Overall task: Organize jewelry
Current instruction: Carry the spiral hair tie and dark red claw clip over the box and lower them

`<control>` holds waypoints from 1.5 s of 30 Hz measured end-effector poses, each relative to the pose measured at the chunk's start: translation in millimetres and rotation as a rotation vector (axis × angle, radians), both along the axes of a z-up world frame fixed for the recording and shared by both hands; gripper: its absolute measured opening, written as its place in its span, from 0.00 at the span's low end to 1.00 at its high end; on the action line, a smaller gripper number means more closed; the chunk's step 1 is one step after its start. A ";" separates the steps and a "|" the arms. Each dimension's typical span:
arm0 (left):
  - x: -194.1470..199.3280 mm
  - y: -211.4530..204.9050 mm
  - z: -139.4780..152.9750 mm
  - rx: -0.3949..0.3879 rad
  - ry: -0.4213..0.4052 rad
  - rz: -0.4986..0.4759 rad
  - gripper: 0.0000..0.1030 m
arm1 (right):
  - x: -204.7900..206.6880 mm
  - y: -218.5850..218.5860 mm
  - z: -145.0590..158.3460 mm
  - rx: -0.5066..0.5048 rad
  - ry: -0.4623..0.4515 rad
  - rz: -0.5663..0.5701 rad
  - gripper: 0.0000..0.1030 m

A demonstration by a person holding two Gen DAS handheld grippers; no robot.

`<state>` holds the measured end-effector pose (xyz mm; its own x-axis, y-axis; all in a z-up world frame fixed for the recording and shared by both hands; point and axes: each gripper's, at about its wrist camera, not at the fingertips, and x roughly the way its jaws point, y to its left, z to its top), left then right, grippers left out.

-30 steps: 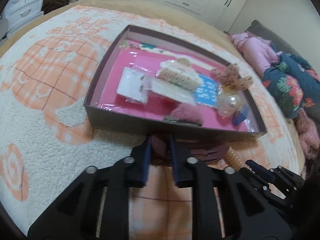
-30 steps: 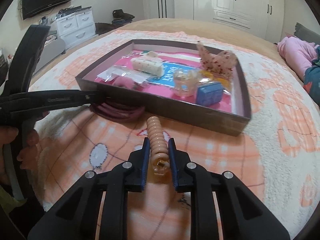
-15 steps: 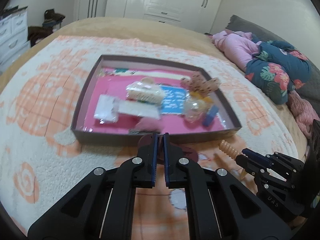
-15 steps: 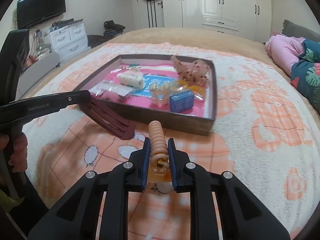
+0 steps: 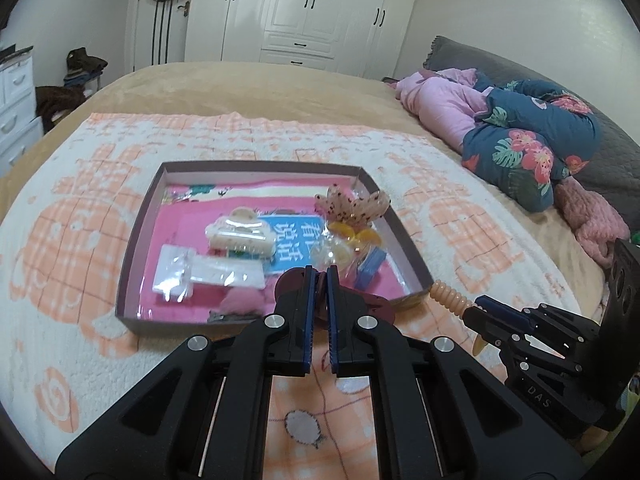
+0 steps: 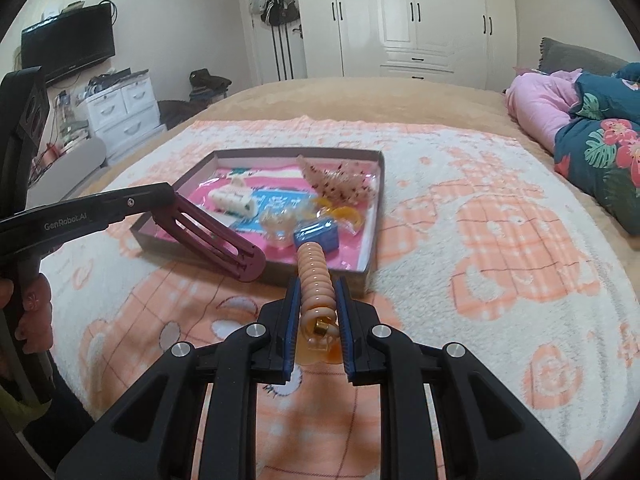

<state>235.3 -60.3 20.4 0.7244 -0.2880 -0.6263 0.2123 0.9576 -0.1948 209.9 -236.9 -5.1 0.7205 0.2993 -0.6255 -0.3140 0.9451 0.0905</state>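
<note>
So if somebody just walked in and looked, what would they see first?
Probably the two black grippers, each gripping a hair clip above the fluffy orange-and-white blanket: the left gripper holds a dark maroon clip, the right gripper a ribbed peach clip. Just beyond them lies a shallow box with a bright pink floor, full of hair accessories.

Maroon hair clip and ribbed peach clip held before tray.

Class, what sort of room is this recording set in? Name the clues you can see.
Almost certainly a bedroom: the work happens on a bed with a fleece blanket, before white wardrobes, beside a chest of drawers.
</note>
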 end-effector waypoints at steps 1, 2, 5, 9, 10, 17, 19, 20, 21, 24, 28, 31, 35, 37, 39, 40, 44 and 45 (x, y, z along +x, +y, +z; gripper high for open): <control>1.2 0.4 1.4 -0.001 -0.001 0.001 0.01 | 1.4 -1.1 1.5 0.002 -0.002 -0.002 0.17; 3.2 0.3 2.6 -0.003 -0.002 0.002 0.01 | 3.1 -2.3 2.9 0.003 -0.005 -0.005 0.17; 9.0 0.8 5.9 -0.006 -0.008 0.007 0.01 | 10.2 -5.1 7.0 0.009 -0.009 -0.011 0.17; 19.6 3.7 8.9 -0.014 -0.012 0.017 0.01 | 20.6 -5.2 11.8 0.009 -0.018 -0.014 0.17; 22.4 4.7 9.1 -0.017 -0.011 0.020 0.01 | 24.3 -4.4 13.1 0.007 -0.021 -0.015 0.17; 41.7 16.8 7.4 -0.033 -0.009 0.051 0.01 | 46.6 2.5 14.8 0.000 -0.019 -0.012 0.17; 47.3 21.8 6.0 -0.036 -0.007 0.063 0.01 | 52.6 5.3 14.1 -0.002 -0.017 -0.010 0.17; 49.7 24.3 5.0 -0.037 -0.005 0.069 0.01 | 55.8 7.1 13.7 -0.002 -0.016 -0.008 0.17; 52.7 27.7 3.5 -0.039 -0.002 0.077 0.01 | 58.4 8.7 13.4 -0.003 -0.015 -0.006 0.17; 58.8 37.7 -0.3 -0.044 0.004 0.099 0.01 | 66.9 14.7 12.3 -0.008 -0.012 0.001 0.17; 62.7 50.5 -4.7 -0.042 0.002 0.128 0.01 | 78.4 26.0 10.7 -0.011 -0.007 0.014 0.17; 65.9 59.5 -8.1 -0.043 0.008 0.146 0.01 | 86.3 34.5 9.5 -0.009 0.000 0.023 0.17; 68.7 70.7 -12.8 -0.046 0.013 0.167 0.01 | 95.4 47.4 7.0 -0.019 0.003 0.038 0.17; 70.0 76.7 -15.6 -0.049 0.019 0.178 0.01 | 100.8 53.3 5.6 -0.023 0.006 0.043 0.17; 70.9 81.2 -18.4 -0.052 0.024 0.188 0.01 | 107.3 60.0 3.3 -0.031 0.011 0.049 0.17; 71.2 83.0 -19.5 -0.053 0.025 0.191 0.01 | 109.8 61.6 2.0 -0.032 0.014 0.052 0.17; 72.6 90.4 -25.7 -0.058 0.038 0.204 0.01 | 120.9 70.8 -4.7 -0.048 0.025 0.059 0.17; 73.0 91.7 -26.8 -0.059 0.040 0.206 0.01 | 123.5 72.7 -6.4 -0.053 0.027 0.060 0.17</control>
